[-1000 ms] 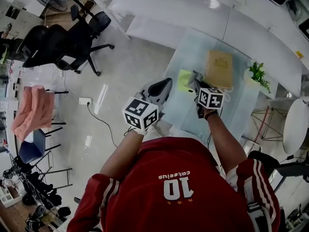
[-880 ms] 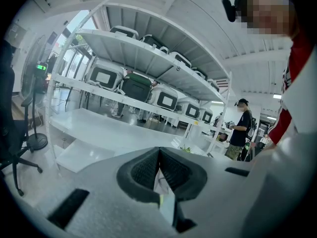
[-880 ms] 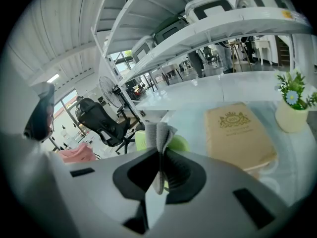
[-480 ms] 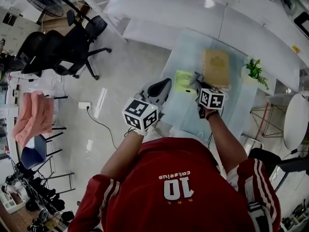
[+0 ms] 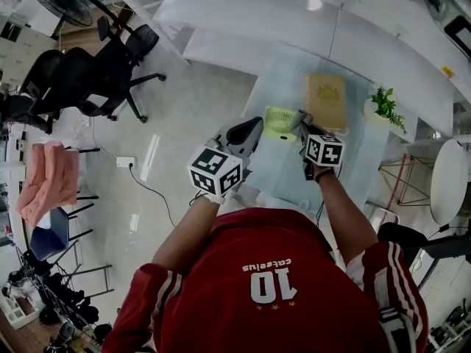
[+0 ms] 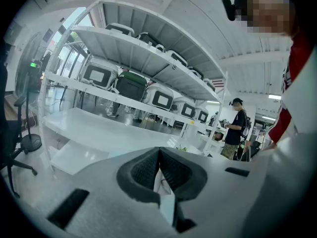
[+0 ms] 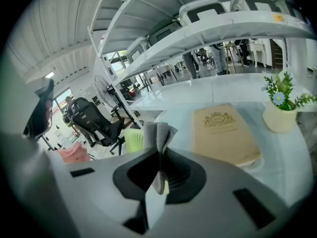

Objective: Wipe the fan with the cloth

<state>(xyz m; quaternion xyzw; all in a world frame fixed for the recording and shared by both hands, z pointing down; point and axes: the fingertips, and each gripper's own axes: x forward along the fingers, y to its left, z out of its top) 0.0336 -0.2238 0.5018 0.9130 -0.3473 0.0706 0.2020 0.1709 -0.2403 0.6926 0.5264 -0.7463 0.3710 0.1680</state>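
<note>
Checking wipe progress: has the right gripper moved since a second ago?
No. The right gripper, holding the cloth, stays just right of the fan, below the book.

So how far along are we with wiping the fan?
Done: the cloth is picked up, pinched in the right hand-held gripper. In hand: that gripper holds the cloth right beside the small green fan on the glass table; I can't tell whether they touch. Left: the wiping itself, as far as I can see. The left hand-held gripper is shut on nothing, by the table's edge.
</note>
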